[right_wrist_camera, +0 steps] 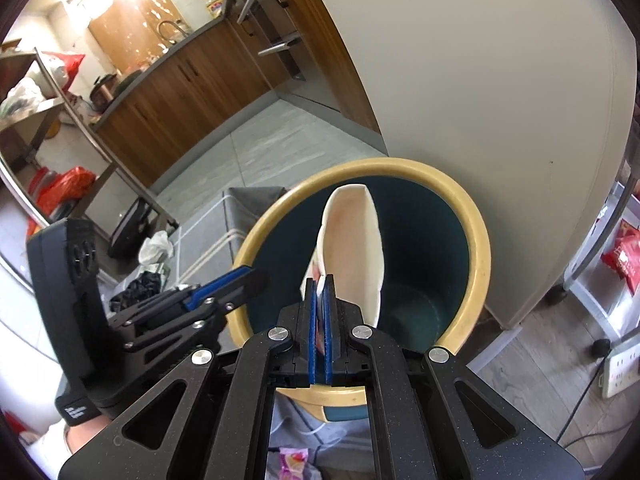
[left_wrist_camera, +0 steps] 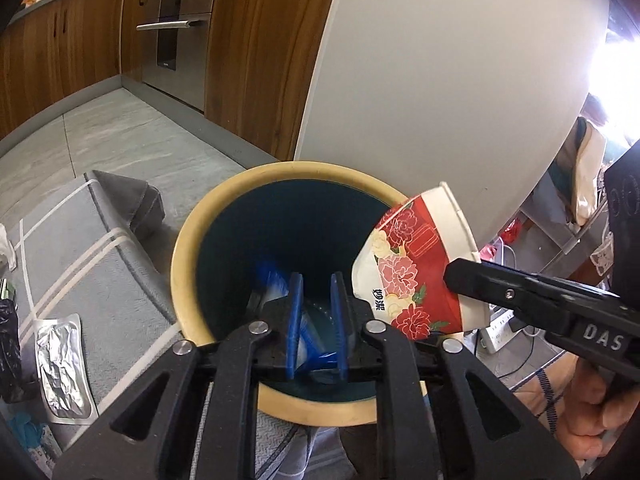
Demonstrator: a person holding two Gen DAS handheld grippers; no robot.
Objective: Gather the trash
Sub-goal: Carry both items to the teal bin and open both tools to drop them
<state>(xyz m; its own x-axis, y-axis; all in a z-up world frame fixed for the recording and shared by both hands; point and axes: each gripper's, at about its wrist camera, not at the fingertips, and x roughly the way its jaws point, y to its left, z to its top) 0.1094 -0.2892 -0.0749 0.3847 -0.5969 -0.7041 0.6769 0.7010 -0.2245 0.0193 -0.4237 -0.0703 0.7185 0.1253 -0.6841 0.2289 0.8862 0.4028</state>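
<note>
A yellow-rimmed bin [left_wrist_camera: 188, 248] with a dark teal inside stands on the floor. My left gripper [left_wrist_camera: 317, 280] hangs over its mouth with the blue pads a little apart and nothing pressed between them. A blue-and-white wrapper [left_wrist_camera: 272, 284] lies down in the bin below it. A squashed paper bowl [left_wrist_camera: 416, 264], red with flowers and white inside, tilts over the bin's right rim. My right gripper [right_wrist_camera: 320, 284] is shut on the bowl's wall [right_wrist_camera: 356, 240]. It shows from the side as the right gripper [left_wrist_camera: 460, 280] in the left wrist view, and the left gripper [right_wrist_camera: 256, 278] appears in the right wrist view.
A white appliance [left_wrist_camera: 440, 80] stands right behind the bin. On the grey striped rug [left_wrist_camera: 120, 304] lie a foil pouch [left_wrist_camera: 60, 372], a black bag [right_wrist_camera: 138, 286] and crumpled white paper [right_wrist_camera: 156, 246]. A power strip [right_wrist_camera: 620, 368] and cables sit at right. A pink wrapper [right_wrist_camera: 294, 462] lies close below.
</note>
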